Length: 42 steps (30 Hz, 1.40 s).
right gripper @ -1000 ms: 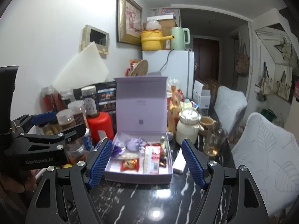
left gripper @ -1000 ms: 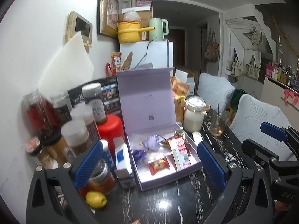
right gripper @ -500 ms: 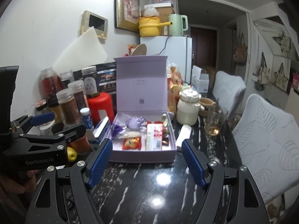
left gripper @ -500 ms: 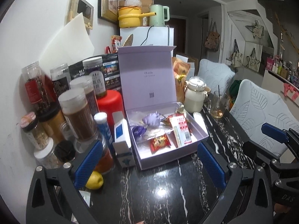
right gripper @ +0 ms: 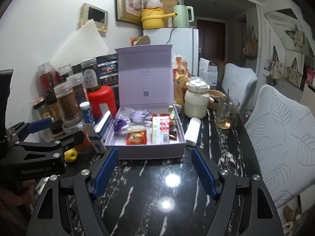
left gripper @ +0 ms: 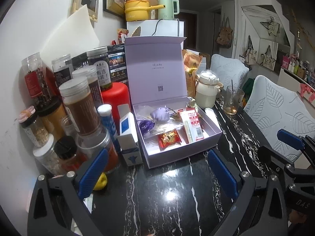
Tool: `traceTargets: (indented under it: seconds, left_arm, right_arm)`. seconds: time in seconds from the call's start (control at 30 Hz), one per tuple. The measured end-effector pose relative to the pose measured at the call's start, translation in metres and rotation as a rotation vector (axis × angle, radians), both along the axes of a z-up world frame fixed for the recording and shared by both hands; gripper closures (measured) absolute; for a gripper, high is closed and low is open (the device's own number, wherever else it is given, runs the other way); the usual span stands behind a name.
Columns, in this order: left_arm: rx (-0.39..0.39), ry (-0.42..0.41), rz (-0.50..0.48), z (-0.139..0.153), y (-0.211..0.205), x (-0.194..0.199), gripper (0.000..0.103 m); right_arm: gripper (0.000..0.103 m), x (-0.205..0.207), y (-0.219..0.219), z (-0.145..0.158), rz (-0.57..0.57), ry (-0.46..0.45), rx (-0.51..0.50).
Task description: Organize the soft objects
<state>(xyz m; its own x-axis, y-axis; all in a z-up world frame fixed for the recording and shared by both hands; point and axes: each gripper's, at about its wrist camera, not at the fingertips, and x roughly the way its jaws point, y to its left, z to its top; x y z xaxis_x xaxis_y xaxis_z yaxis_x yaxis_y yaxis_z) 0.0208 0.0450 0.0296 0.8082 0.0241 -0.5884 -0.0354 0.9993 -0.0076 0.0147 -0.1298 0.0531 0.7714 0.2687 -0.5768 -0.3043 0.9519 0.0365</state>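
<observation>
Both grippers have backed off from where they were a second ago, so more of the black marble table (right gripper: 177, 196) shows near me. Lavender box (left gripper: 196, 143) sits open, lid upright, jars crowding its left. Left gripper (left gripper: 155, 173) and right gripper (right gripper: 154, 170) hover just short of its near wall, jaws spread wide, holding nothing. Inside I see a purple pouch (left gripper: 159, 114) toward the far left and a red snack packet (left gripper: 169, 138) near the front.
</observation>
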Motion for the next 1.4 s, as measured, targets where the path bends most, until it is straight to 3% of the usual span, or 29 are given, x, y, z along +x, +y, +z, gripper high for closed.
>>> traceTargets:
  seconds: [0.73, 1.4]
  left_arm:
    - [-0.023, 0.029, -0.026, -0.006, -0.005, 0.009, 0.0]
    - [0.021, 0.048, -0.055, -0.009, -0.017, 0.011, 0.0]
  right_arm:
    - [0.026, 0.001, -0.004, -0.004, -0.021, 0.011, -0.009]
    - [0.026, 0.0, -0.008, -0.006, -0.054, 0.023, -0.011]
